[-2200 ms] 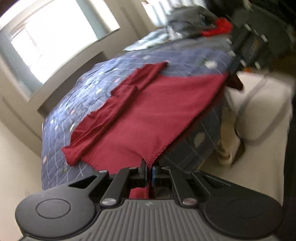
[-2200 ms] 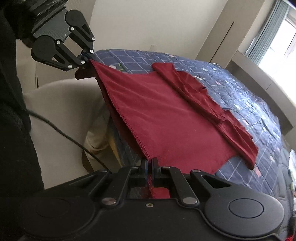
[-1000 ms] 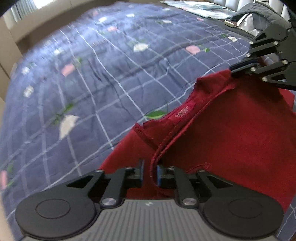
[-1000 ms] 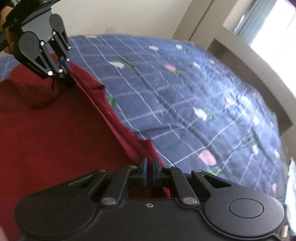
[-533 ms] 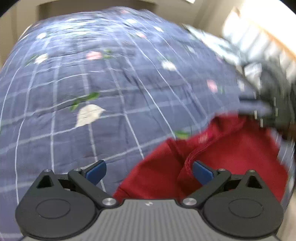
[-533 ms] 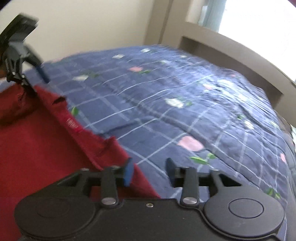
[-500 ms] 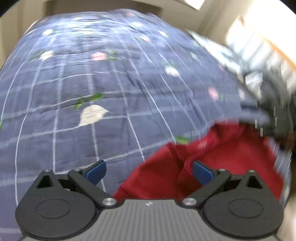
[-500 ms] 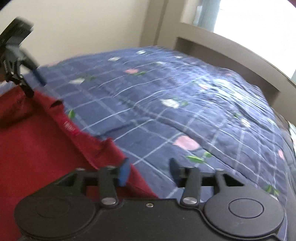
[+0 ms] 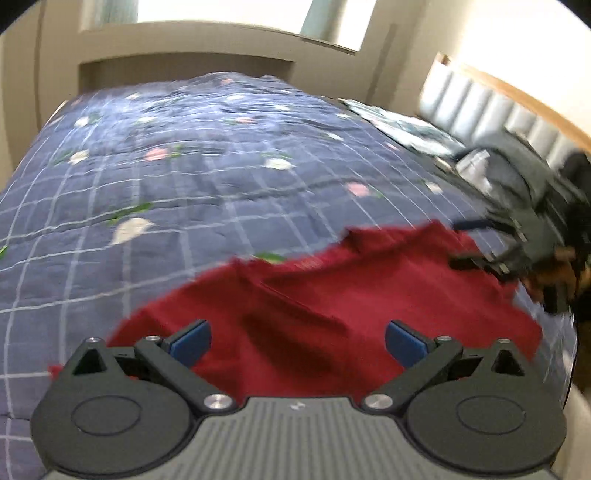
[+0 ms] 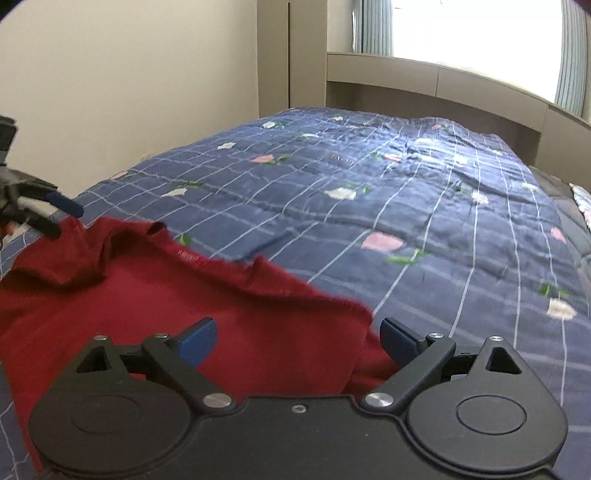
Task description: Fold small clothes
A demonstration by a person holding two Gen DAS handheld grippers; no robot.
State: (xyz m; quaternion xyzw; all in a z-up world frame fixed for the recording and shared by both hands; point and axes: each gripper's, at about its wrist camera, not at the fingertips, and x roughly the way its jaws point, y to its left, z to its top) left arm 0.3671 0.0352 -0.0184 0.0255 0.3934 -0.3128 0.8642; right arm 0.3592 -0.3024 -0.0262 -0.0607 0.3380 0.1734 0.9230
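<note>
Both grippers hang over the red garment (image 9: pixel 369 306) now, and neither one holds it. The left gripper (image 9: pixel 297 338) has its jaws spread wide, with cloth below them but nothing pinched. The right gripper (image 10: pixel 297 338) is opening too, its blue pads (image 10: pixel 195 339) standing clear of the fabric. The garment lies doubled over at the near edge of the bed, collar label showing along the far fold, and that fold edge is ragged and rumpled. So I'd call one fold laid down, with at least another fold and some smoothing left. Underneath is a navy checked quilt (image 10: pixel 406 206) with small flowers, mostly bare out to the far side. A dark heap of clothes (image 9: pixel 509 177) waits at the right by the padded headboard (image 9: pixel 480 110). Bright window (image 10: pixel 461 29) beyond, plain cream wall (image 10: pixel 129 92) on the left.
</note>
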